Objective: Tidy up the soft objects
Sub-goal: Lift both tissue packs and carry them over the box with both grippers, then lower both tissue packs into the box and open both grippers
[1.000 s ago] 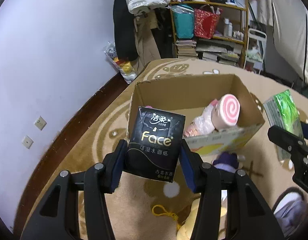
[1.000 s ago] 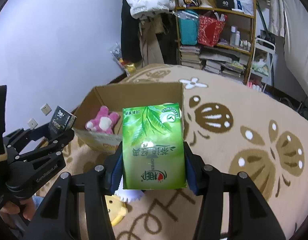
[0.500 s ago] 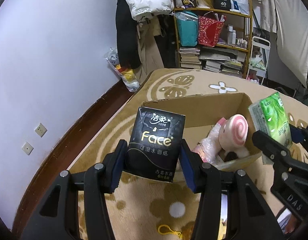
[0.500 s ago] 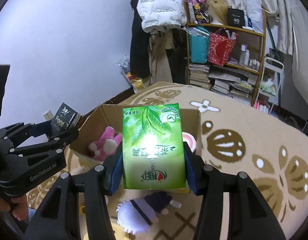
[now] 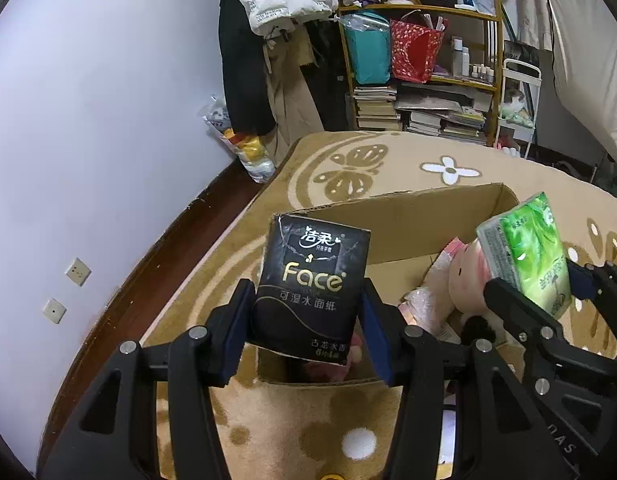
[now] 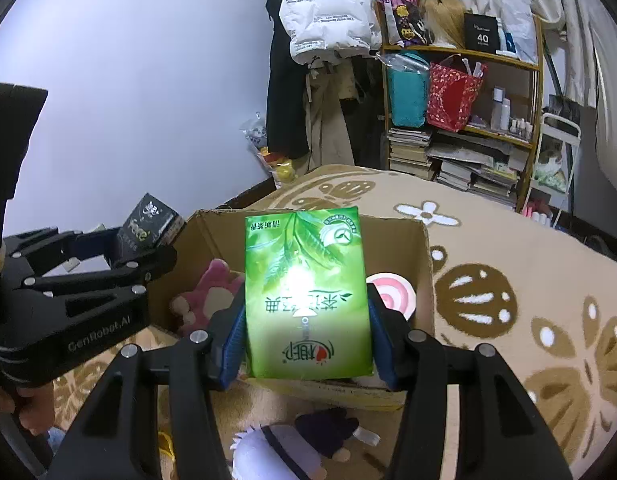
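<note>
My left gripper (image 5: 306, 332) is shut on a black "Face" tissue pack (image 5: 310, 288), held above the near left corner of an open cardboard box (image 5: 408, 216). My right gripper (image 6: 306, 340) is shut on a green tissue pack (image 6: 306, 292), held over the box's (image 6: 422, 264) near edge. The green pack also shows in the left wrist view (image 5: 528, 252), and the black pack in the right wrist view (image 6: 148, 224). Inside the box lie a pink plush bear (image 6: 204, 296) and a pink swirl roll toy (image 6: 390, 292).
A doll with white hair and dark clothes (image 6: 292, 444) lies on the patterned rug (image 6: 508, 264) in front of the box. A cluttered shelf (image 5: 436, 64) and hanging clothes (image 5: 268, 40) stand behind. The white wall (image 5: 88, 120) is on the left.
Both grippers have moved forward with their tissue packs and now hang over the box. The box looks larger and closer in both views.
</note>
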